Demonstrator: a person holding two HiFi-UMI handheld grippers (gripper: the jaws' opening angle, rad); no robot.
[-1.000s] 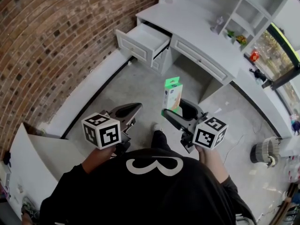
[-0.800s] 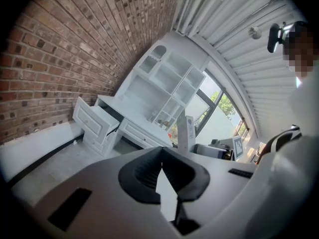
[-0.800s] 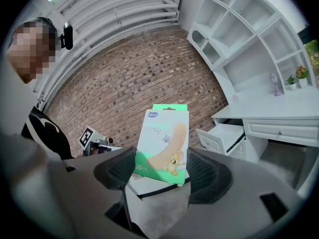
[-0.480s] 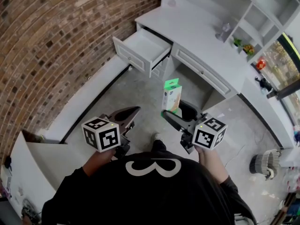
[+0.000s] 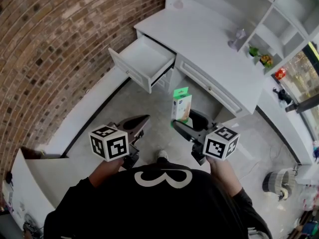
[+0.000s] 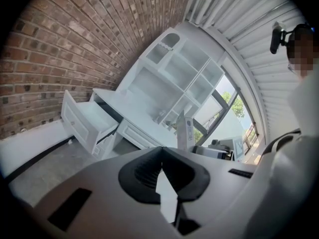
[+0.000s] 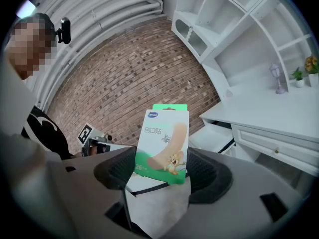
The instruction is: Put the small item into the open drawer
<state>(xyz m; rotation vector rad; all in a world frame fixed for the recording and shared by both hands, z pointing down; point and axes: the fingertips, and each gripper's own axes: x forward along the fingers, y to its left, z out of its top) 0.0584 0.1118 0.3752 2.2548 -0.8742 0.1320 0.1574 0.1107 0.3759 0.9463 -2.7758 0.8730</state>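
A small white and green plaster box [image 5: 181, 106] [image 7: 163, 146] stands upright between the jaws of my right gripper [image 5: 185, 122] [image 7: 162, 176], which is shut on its lower part. The open white drawer [image 5: 143, 62] [image 6: 83, 122] [image 7: 213, 137] juts from the desk's left end, ahead and to the left of the box; its inside looks bare. My left gripper [image 5: 140, 121] [image 6: 160, 171] hangs lower left of the box, jaws shut with nothing between them.
The white desk [image 5: 209, 44] with shelves behind it carries a small glass ornament [image 5: 236, 38] and little plants [image 5: 260, 55]. A brick wall [image 5: 60, 49] runs along the left with a white skirting ledge [image 5: 89, 111]. A second closed drawer [image 5: 209, 88] sits right of the open one.
The whole view has shifted: the desk and open drawer now sit lower and further left in the head view. Both grippers keep their pose and the box stays gripped.
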